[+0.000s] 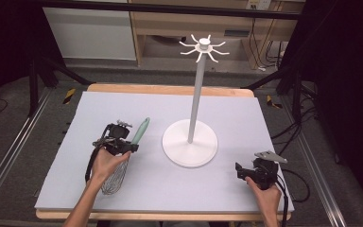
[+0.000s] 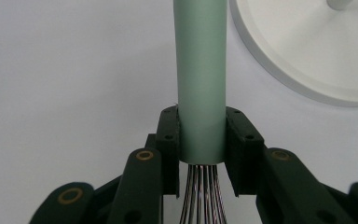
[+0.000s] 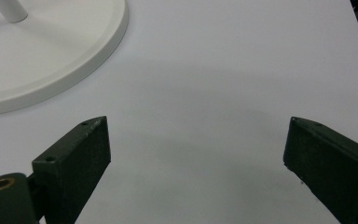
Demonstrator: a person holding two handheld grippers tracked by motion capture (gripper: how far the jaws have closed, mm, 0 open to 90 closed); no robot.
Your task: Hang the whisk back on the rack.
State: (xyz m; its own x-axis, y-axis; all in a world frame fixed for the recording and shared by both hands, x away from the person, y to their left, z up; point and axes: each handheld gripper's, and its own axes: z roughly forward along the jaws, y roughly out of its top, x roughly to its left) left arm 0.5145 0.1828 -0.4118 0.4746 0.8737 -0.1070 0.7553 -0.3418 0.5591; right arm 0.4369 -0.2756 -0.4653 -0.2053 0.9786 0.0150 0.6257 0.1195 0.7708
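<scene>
A whisk with a pale green handle (image 1: pixel 141 131) and a wire head (image 1: pixel 114 178) lies at the left of the table. My left gripper (image 1: pixel 123 142) is shut on the whisk handle (image 2: pixel 200 70) near where the wires (image 2: pixel 204 193) begin, both pads pressed on its sides. A white stand (image 1: pixel 197 90) with a round base (image 1: pixel 190 143) and hooks at its top (image 1: pixel 203 47) rises at the table's middle. The stand base (image 2: pixel 307 51) is just right of the handle. My right gripper (image 1: pixel 242 171) rests open at the front right, nothing between its fingers (image 3: pixel 81 158).
The table has a pale grey mat (image 1: pixel 236 109) over a wooden top (image 1: pixel 170 88). The stand base (image 3: pixel 51 51) lies to the upper left in the right gripper view. Cables trail from both grippers. Metal frame rails and dark curtains flank the table.
</scene>
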